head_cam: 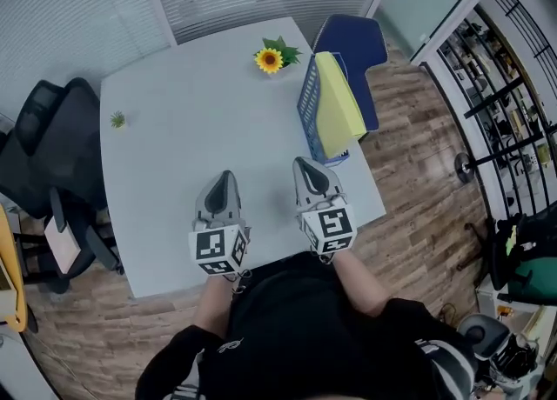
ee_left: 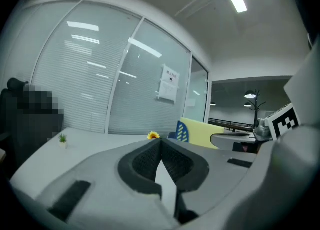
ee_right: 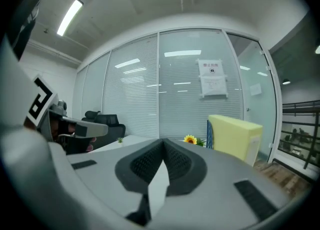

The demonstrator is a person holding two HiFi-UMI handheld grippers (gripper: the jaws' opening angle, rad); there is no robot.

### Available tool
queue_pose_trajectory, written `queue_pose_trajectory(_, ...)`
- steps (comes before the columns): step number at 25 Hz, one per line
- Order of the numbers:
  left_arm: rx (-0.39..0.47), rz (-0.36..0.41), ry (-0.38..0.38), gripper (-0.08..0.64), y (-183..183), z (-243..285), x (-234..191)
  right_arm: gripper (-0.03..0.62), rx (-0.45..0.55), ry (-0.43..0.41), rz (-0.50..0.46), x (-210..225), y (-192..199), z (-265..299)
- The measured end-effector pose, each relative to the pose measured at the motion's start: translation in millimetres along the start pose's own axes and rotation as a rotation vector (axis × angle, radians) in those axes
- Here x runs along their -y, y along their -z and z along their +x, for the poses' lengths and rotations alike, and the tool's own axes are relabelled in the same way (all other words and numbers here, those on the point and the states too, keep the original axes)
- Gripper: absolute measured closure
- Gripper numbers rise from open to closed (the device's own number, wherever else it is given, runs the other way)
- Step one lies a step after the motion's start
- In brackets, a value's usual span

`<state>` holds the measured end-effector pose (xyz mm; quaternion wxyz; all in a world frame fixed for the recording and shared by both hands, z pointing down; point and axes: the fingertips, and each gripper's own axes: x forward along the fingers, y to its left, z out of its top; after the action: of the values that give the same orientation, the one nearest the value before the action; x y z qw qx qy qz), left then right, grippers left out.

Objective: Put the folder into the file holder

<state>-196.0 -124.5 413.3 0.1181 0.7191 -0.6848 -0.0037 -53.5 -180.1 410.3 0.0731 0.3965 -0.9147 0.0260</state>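
Observation:
A yellow folder stands inside the blue mesh file holder at the table's right edge; both show again in the right gripper view as the folder and holder, and in the left gripper view as the folder and holder. My left gripper and right gripper hover side by side over the near part of the white table, both shut and empty, well short of the holder. The left gripper and right gripper show jaws meeting at the tips.
A sunflower decoration sits at the table's far edge, a tiny potted plant at the left. A black office chair stands left of the table, a blue chair behind the holder. Glass walls with blinds lie beyond.

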Motion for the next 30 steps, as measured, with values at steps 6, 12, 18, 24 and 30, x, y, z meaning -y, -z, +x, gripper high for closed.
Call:
queue_pose_trajectory(6, 0.101, 0.074, 0.001, 0.554, -47, 2, 16, 0.588, 0.094, 0.002, -0.033, 14, -46, -5)
queue_pose_trajectory(12, 0.122, 0.084, -0.036, 0.554, -56, 13, 19, 0.589, 0.14, -0.026, -0.07, 20, -67, 9)
queue_pose_trajectory(18, 0.124, 0.062, -0.026, 0.554, -57, 26, 33, 0.588, 0.147, -0.041, -0.085, 25, -68, 11)
queue_pose_trajectory(24, 0.112, 0.088, -0.005, 0.554, -57, 31, 41, 0.589, 0.148, -0.063, -0.097, 22, -75, 7)
queue_pose_trajectory(30, 0.114, 0.097, -0.007, 0.554, -55, 34, 41, 0.589, 0.152, -0.054, -0.078, 31, -67, 12)
